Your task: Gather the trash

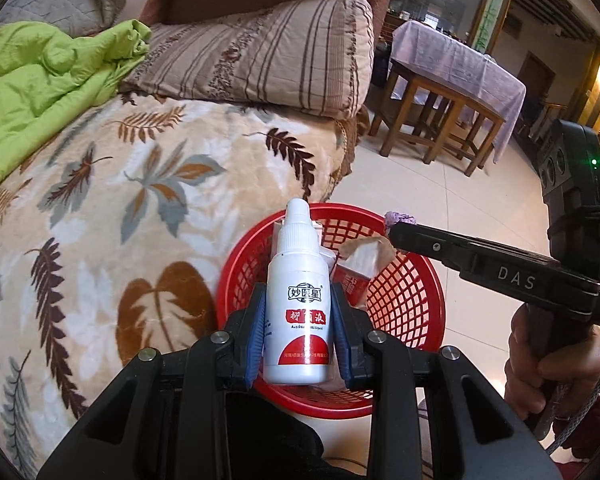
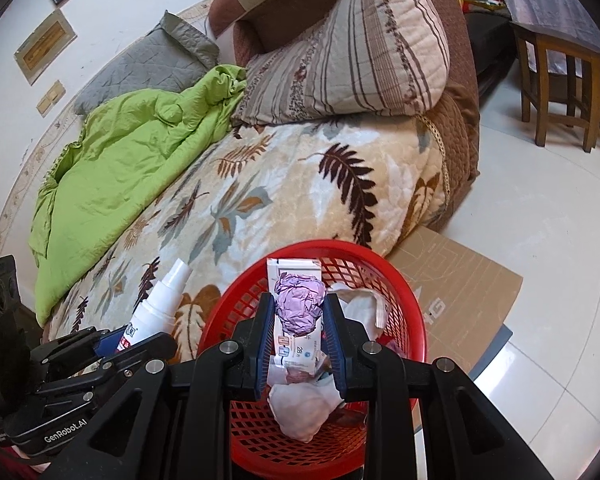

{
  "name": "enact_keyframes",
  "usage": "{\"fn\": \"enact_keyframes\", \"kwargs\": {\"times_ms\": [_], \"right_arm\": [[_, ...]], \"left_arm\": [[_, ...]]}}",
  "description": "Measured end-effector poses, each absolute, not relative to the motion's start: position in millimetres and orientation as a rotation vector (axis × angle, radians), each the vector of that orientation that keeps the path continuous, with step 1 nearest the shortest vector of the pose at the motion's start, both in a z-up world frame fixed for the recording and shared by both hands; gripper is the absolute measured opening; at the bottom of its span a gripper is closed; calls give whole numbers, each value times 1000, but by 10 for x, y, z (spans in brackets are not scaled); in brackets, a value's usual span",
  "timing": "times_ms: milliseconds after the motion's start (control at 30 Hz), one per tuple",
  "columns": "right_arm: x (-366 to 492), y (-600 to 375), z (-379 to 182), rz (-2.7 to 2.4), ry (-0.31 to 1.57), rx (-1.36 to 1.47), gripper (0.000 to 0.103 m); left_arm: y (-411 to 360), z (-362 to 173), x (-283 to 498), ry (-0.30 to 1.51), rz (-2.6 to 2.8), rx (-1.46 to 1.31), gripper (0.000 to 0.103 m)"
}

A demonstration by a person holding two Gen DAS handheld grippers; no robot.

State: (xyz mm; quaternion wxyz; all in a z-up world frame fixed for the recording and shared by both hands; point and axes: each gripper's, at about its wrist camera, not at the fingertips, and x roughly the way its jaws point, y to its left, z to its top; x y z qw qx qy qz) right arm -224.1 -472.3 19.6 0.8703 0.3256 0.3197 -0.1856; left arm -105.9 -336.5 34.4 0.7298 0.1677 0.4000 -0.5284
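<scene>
My left gripper [image 1: 299, 298] is shut on a white dropper bottle [image 1: 298, 312] with a red label, held upright over the left rim of the red mesh basket [image 1: 404, 300]. In the right wrist view that bottle [image 2: 160, 300] pokes up at the lower left. My right gripper [image 2: 299, 308] is shut on a crumpled purple paper ball [image 2: 300, 306], held above the red basket [image 2: 404, 280]. Inside the basket lie a white medicine box [image 2: 294, 270], crumpled white tissue [image 2: 300, 408] and a small carton [image 1: 360, 264]. The purple ball [image 1: 398, 219] shows at the right gripper's tip in the left wrist view.
The basket stands on the tile floor [image 2: 540, 220] against a bed with a leaf-patterned blanket [image 1: 120, 208]. A green quilt [image 2: 120, 168] and striped pillow [image 2: 348, 48] lie on the bed. Flat cardboard [image 2: 460, 292] lies right of the basket. A wooden table [image 1: 452, 92] stands beyond.
</scene>
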Motion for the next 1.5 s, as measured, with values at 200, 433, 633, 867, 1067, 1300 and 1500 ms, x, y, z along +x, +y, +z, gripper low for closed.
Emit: {"fn": "enact_keyframes", "kwargs": {"times_ms": [200, 433, 633, 867, 1067, 1300, 1500], "right_arm": [[-2259, -4730, 164, -403, 681, 677, 28], [-2281, -4747, 139, -436, 701, 671, 42], [-2260, -4696, 183, -459, 704, 652, 55], [-2217, -4594, 226, -497, 711, 618, 63], [-2247, -4591, 250, -576, 723, 590, 74], [-2284, -4635, 263, -688, 751, 556, 81], [-2213, -4491, 349, -776, 752, 468, 88]], "left_arm": [[-3455, 272, -1040, 902, -1166, 373, 29], [-3436, 270, -1023, 892, -1149, 370, 53], [-3325, 254, -941, 899, -1113, 352, 60], [-3201, 254, -863, 880, -1044, 349, 76], [-3114, 269, -824, 856, -1001, 350, 84], [-3001, 297, -783, 822, -956, 359, 86], [-2770, 384, -742, 743, -886, 386, 89]]}}
